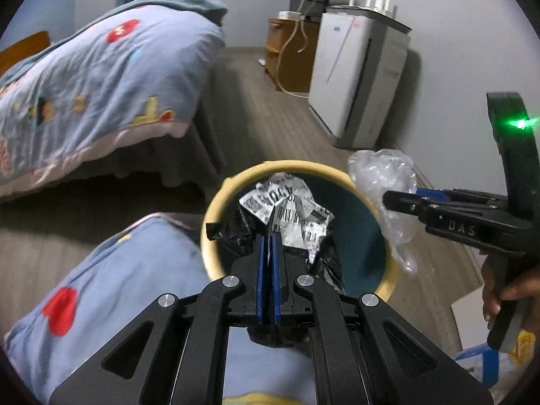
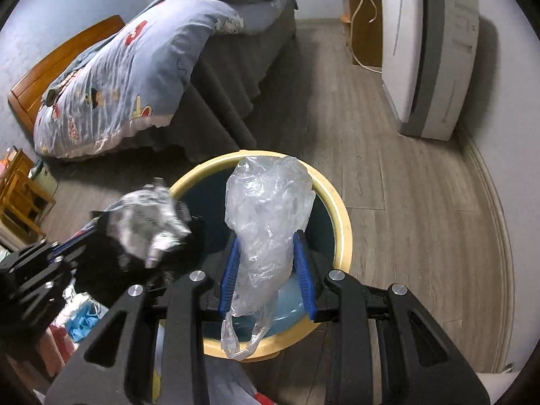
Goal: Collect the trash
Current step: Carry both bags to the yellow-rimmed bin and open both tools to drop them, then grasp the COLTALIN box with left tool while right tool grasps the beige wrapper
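both wrist views: steep down, close | shared: bin (image 1: 216,202) (image 2: 341,209)

The left gripper (image 1: 269,236), jaws clamped on a crumpled black shipping bag (image 1: 287,216) with white labels, hovers over a round yellow-rimmed bin (image 1: 216,202). At right, the right gripper (image 1: 393,199) holds a clear plastic bag (image 1: 381,172) above the bin's rim. A quilted bed (image 1: 101,77) lies behind.

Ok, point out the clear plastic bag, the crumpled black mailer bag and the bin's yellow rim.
clear plastic bag (image 2: 266,222): right wrist view, on its crumpled middle.
crumpled black mailer bag (image 1: 290,209): left wrist view, on its white printed label.
bin's yellow rim (image 2: 342,216): right wrist view, on the rim's right side.
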A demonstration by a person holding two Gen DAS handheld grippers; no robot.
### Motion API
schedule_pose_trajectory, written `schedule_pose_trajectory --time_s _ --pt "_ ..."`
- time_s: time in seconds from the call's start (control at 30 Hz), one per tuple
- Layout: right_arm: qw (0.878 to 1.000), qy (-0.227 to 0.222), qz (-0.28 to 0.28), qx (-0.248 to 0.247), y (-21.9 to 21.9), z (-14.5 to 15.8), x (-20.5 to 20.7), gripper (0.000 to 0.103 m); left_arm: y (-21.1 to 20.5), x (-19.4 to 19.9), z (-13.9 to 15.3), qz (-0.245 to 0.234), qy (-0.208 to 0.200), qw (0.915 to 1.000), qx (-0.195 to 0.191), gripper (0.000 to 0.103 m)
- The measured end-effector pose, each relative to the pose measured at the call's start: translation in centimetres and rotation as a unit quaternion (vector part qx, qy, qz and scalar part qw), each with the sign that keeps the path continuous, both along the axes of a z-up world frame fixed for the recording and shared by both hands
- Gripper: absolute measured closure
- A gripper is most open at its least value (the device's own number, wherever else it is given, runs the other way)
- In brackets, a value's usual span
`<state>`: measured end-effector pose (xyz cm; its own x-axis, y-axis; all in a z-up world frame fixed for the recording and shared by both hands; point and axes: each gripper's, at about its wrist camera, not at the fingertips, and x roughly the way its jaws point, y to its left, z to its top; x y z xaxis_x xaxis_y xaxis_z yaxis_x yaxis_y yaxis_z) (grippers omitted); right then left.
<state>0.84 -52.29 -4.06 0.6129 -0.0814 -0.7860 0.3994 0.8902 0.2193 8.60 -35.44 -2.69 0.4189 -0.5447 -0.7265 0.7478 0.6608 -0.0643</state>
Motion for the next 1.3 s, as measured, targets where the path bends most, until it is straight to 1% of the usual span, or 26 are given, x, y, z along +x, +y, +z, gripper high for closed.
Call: schedule_pose_trajectory --time_s 0.03,0.07,0.1,0.13,0.17,0.2,0.23,0.3,0.37,0.43,0.47,0.5,0.6,0.7,0.83,0.9,0.97,1.1,1.17,1.23,1.3 --pt "1.0 -0.001 0.004 -0.001 0.2 0.0 -0.3 0.069 -0.3 0.0 -0.2 -0.001 -0.004 1.0 0.002 0.099" --pt "1.0 -0.001 0.009 -0.002 0.2 -0.2 -0.2 0.068 -0.6 0.0 -0.5 -0.001 -0.009 1.0 0.003 0.092" --pt "1.0 -0.001 0.013 -0.003 0.3 -0.3 -0.3 0.066 -0.8 -0.1 -0.6 -0.001 -0.014 0.9999 0.004 0.083" --pt "1.0 0.001 0.012 -0.006 0.3 -0.4 -0.6 0.064 -0.9 -0.1 -0.7 -0.001 -0.02 0.9998 0.006 0.077" --pt "1.0 0.003 0.01 -0.006 0.2 -0.5 -0.8 0.062 -1.0 -0.2 -0.9 0.0 -0.025 0.9997 0.009 0.068" --pt "1.0 0.003 0.009 -0.004 0.1 -0.6 -0.9 0.055 -1.0 -0.1 -1.1 0.003 -0.027 0.9996 0.011 0.062" --pt "1.0 0.003 0.008 -0.005 0.1 -0.7 -1.1 0.048 -0.9 0.0 -1.1 0.006 -0.025 0.9996 0.012 0.059" --pt "1.0 0.0 0.006 -0.008 -0.1 -0.7 -1.3 0.045 -0.5 0.2 -1.1 0.021 -0.024 0.9995 0.008 0.043" --pt "1.0 -0.002 0.003 -0.005 -0.1 -0.5 -1.4 0.041 0.4 0.3 -0.6 0.032 -0.019 0.9993 0.0 0.038" --pt "1.0 -0.005 0.002 -0.004 0.1 -0.2 -1.5 0.03 1.4 0.1 -0.2 0.043 -0.019 0.9989 0.0 0.034" --pt "1.0 -0.007 0.001 -0.004 0.3 0.0 -1.4 0.028 1.9 0.0 0.0 0.048 -0.02 0.9987 0.0 0.028" --pt "1.0 -0.011 0.001 -0.002 0.6 0.3 -1.3 0.025 2.7 -0.2 0.4 0.052 -0.022 0.9984 0.0 0.026" --pt "1.0 -0.023 0.0 0.0 1.6 1.2 -0.9 0.016 5.2 -1.0 1.8 0.068 -0.038 0.9969 0.001 0.021" --pt "0.999 -0.03 0.01 -0.004 3.4 2.4 -0.3 0.016 8.1 -1.6 3.2 0.089 -0.045 0.995 -0.001 0.02" --pt "0.998 -0.04 0.048 -0.018 7.6 3.8 0.5 0.015 12.8 -2.7 4.9 0.119 -0.055 0.9914 -0.006 0.019" --pt "0.996 -0.04 0.076 -0.03 10.3 4.4 0.9 0.013 15.6 -3.5 5.8 0.138 -0.063 0.9884 -0.004 0.019" --pt "0.994 -0.04 0.099 -0.032 12.6 4.7 1.2 0.012 18.3 -4.3 6.2 0.156 -0.071 0.9852 -0.002 0.019" --pt "0.988 -0.036 0.148 -0.025 17.6 5.0 1.7 0.011 23.5 -5.7 6.6 0.192 -0.077 0.9784 -0.002 0.018" --pt "0.988 -0.026 0.152 -0.017 19.3 4.7 1.8 0.011 26.2 -6.2 6.4 0.212 -0.083 0.9737 0.005 0.018" --pt "0.99 -0.014 0.143 -0.004 20.6 4.1 1.9 0.011 28.2 -6.5 6.0 0.229 -0.085 0.9697 0.008 0.018" --pt "0.99 -0.005 0.142 0.005 21.8 3.4 2.1 0.011 30.4 -6.2 5.3 0.254 -0.073 0.9644 0.009 0.017"
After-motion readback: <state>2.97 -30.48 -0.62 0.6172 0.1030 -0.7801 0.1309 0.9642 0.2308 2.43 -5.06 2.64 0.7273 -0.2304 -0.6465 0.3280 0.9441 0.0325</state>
